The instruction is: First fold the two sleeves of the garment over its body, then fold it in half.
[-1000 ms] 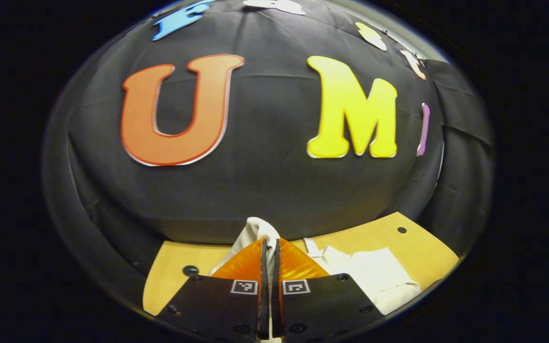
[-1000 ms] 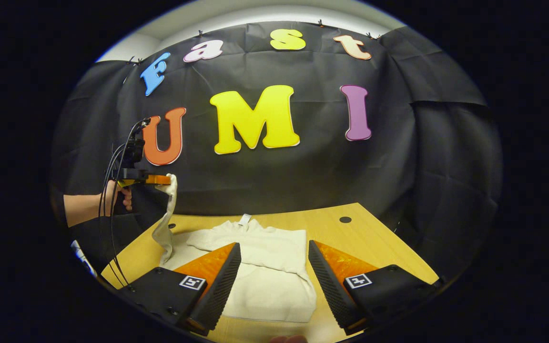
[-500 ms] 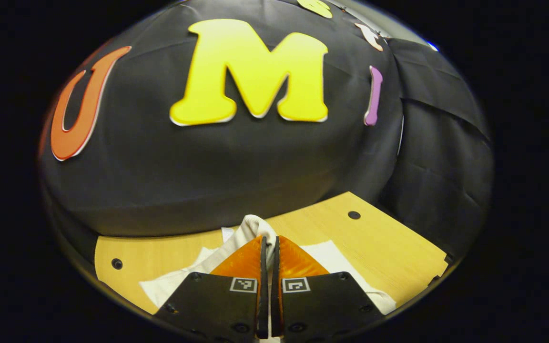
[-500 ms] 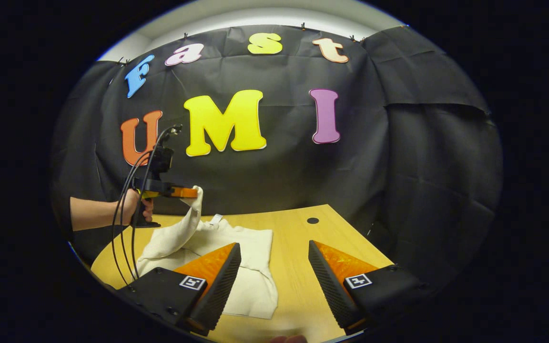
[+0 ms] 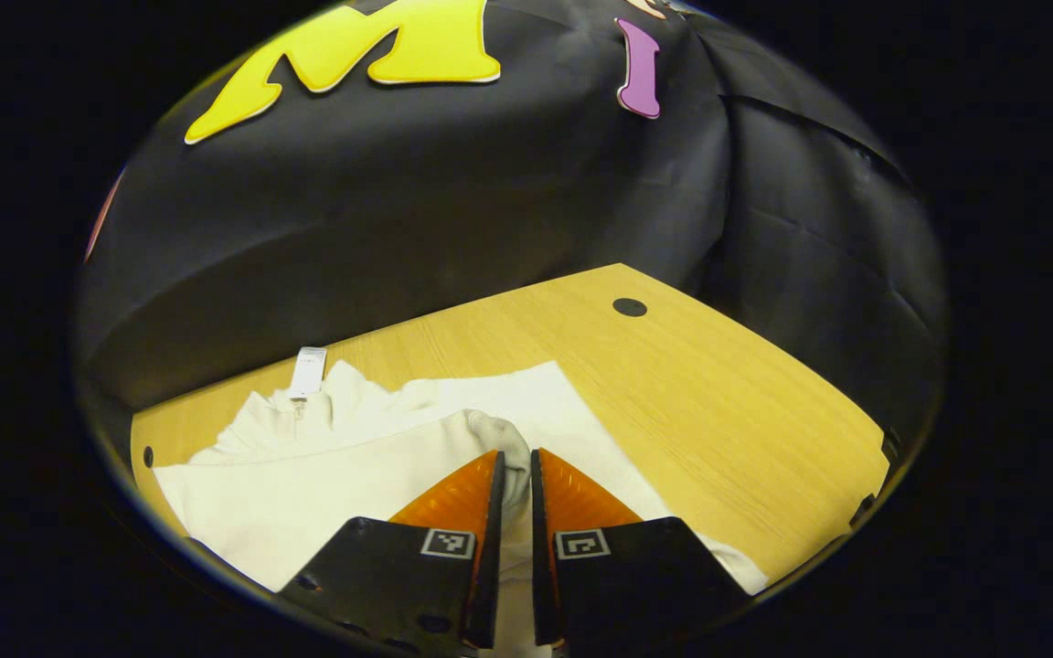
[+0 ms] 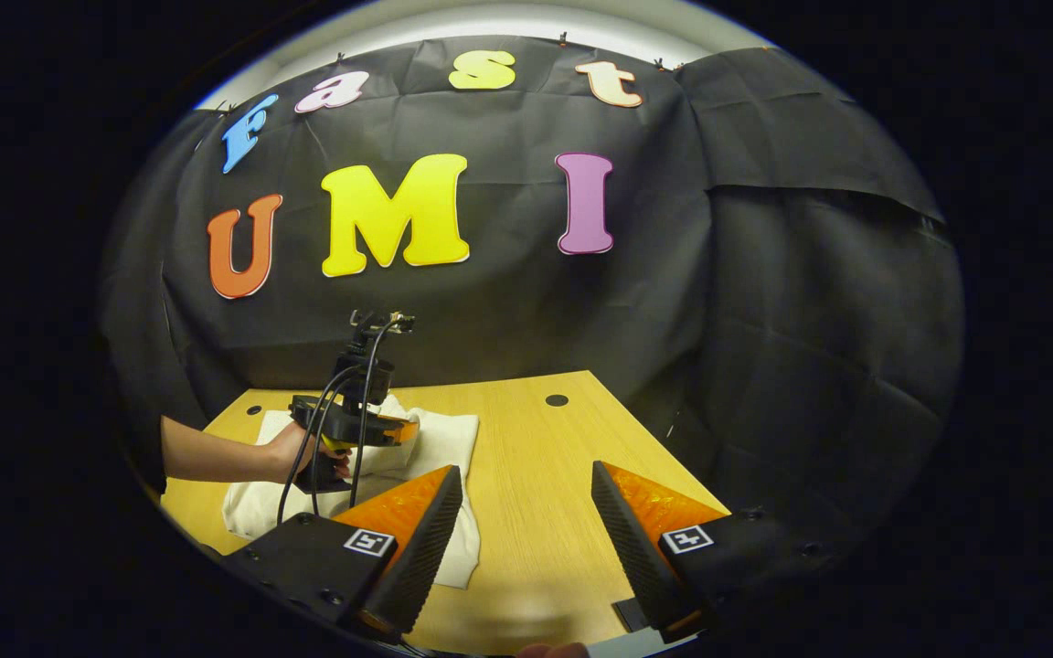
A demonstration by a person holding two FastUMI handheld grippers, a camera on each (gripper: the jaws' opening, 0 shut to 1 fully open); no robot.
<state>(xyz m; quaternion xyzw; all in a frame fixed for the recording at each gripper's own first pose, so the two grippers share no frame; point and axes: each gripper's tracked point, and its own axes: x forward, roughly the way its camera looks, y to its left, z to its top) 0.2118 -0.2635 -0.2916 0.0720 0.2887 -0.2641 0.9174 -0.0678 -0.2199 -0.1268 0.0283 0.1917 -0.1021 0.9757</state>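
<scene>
My left gripper (image 5: 513, 475), bottom centre of left gripper view, is clamped on a cream sleeve (image 5: 481, 429); cuff bunches w/ both fingers pressing it. Sleeve lies across the garment (image 5: 307, 475), which is spread flat lower left of that frame on the wooden table (image 5: 718, 411); neck tag (image 5: 309, 370) up near table's far edge.

In right gripper view, my right gripper (image 6: 526, 512) at bottom centre has fingers wide apart, nothing between, over bare table (image 6: 536, 475). Garment (image 6: 440, 439) sits left of centre; my left hand (image 6: 293, 452) holds the left gripper (image 6: 398, 429) low over it.
</scene>
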